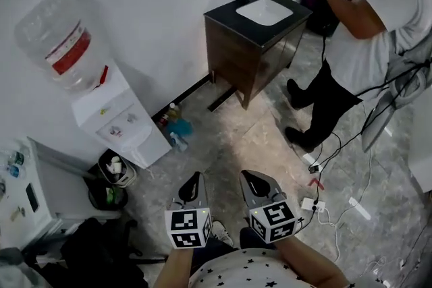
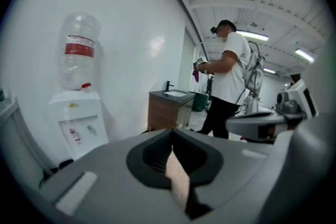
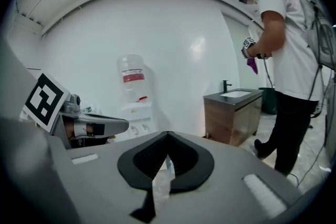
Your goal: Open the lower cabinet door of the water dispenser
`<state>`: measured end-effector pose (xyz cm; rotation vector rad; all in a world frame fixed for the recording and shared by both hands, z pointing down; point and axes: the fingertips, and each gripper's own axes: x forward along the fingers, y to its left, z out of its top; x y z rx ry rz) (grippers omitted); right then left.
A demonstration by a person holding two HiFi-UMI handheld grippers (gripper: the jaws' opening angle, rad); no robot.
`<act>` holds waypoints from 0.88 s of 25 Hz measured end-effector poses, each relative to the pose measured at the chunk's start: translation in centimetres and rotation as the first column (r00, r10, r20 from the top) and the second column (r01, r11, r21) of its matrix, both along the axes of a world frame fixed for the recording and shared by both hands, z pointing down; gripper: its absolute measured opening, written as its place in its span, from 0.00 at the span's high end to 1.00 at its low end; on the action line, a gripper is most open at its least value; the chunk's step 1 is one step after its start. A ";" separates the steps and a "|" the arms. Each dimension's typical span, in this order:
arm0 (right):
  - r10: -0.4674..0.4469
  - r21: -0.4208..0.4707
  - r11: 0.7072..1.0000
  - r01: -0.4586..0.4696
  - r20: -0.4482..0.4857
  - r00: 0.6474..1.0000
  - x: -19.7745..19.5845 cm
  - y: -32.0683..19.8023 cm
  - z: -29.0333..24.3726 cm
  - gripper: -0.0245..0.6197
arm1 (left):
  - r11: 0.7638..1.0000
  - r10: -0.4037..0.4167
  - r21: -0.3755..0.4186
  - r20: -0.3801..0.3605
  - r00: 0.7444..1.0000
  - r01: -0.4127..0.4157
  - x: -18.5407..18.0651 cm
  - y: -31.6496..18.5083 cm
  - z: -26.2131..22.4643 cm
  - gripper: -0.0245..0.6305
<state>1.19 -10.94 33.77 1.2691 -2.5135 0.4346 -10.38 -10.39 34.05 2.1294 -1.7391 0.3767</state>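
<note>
The white water dispenser (image 1: 121, 121) stands against the wall at the left, with a clear bottle (image 1: 61, 40) on top. Its lower front (image 1: 154, 148) shows only at a steep angle, and I cannot make out the door's state. My left gripper (image 1: 196, 177) and right gripper (image 1: 249, 176) hang side by side over the floor, well short of the dispenser. Both are shut with nothing between the jaws. In the left gripper view the dispenser (image 2: 80, 126) is far off at the left beyond the gripper (image 2: 172, 132). The right gripper view shows the dispenser (image 3: 137, 113) distant past the gripper (image 3: 168, 135).
A wooden sink vanity (image 1: 253, 37) stands by the wall ahead. Another person (image 1: 364, 30) holding grippers stands at the right. A black bin (image 1: 111, 182) and small bottles (image 1: 172, 125) flank the dispenser's foot. Cables and a power strip (image 1: 314, 204) lie on the floor at the right.
</note>
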 end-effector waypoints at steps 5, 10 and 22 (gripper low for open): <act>-0.200 -0.041 0.979 0.199 -0.038 0.979 -9.2 -1.9 1.8 0.97 | 0.973 -0.226 -0.043 0.003 0.974 0.225 -10.6 0.2 2.1 0.95; -0.390 -0.107 0.918 0.381 -0.074 0.918 -17.1 -3.8 5.3 0.97 | 0.903 -0.416 -0.117 0.005 0.910 0.413 -18.2 1.0 6.1 0.95; -0.586 -0.204 0.806 0.556 -0.141 0.798 -34.6 -13.7 23.3 0.97 | 0.783 -0.584 -0.284 -0.029 0.811 0.553 -30.0 -4.2 24.5 0.95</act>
